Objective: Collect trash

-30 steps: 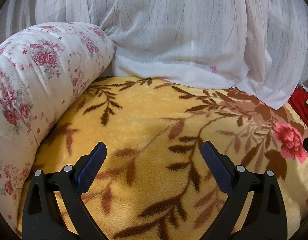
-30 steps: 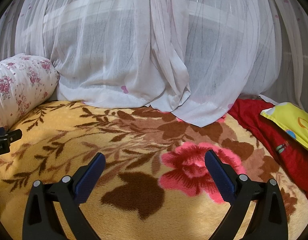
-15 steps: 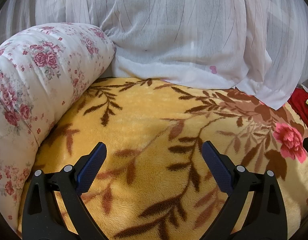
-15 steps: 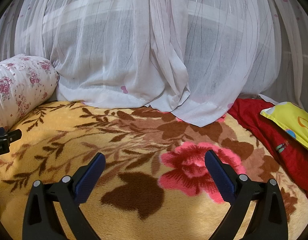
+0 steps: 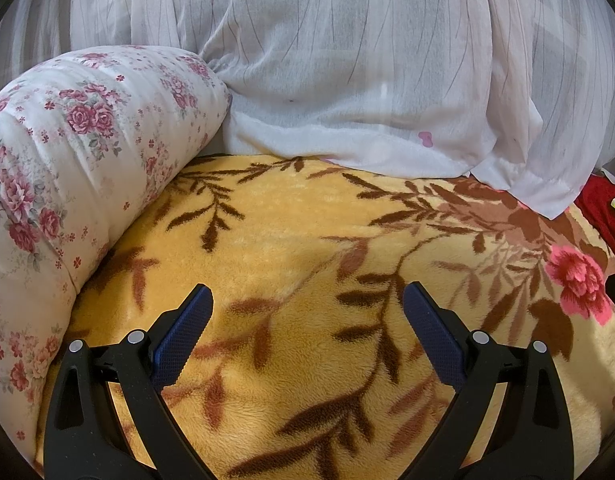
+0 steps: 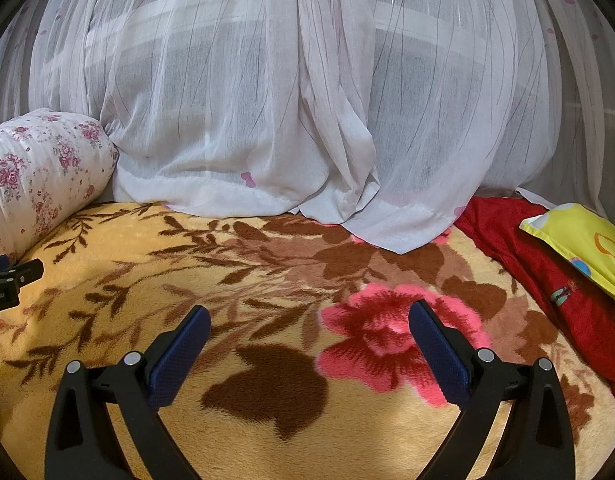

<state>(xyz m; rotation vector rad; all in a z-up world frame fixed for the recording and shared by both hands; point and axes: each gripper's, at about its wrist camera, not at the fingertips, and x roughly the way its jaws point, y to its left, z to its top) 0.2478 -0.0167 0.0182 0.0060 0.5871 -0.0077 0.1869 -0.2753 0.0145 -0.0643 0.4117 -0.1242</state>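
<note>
No piece of trash shows in either view. My left gripper (image 5: 307,300) is open and empty, hovering over a yellow fleece blanket (image 5: 291,220) with brown leaves. My right gripper (image 6: 309,318) is open and empty over the same blanket (image 6: 187,264), above a pink flower print (image 6: 383,336). The tip of the left gripper shows at the left edge of the right wrist view (image 6: 11,280).
A white floral bolster pillow (image 5: 75,168) lies along the left; it also shows in the right wrist view (image 6: 39,168). Sheer white curtains (image 6: 307,100) hang at the back onto the blanket. A red cloth (image 6: 547,272) and a yellow pillow (image 6: 583,244) lie at the right.
Both views have drifted slightly, with the scene sitting a little lower in frame. Both grippers stay open and empty.
</note>
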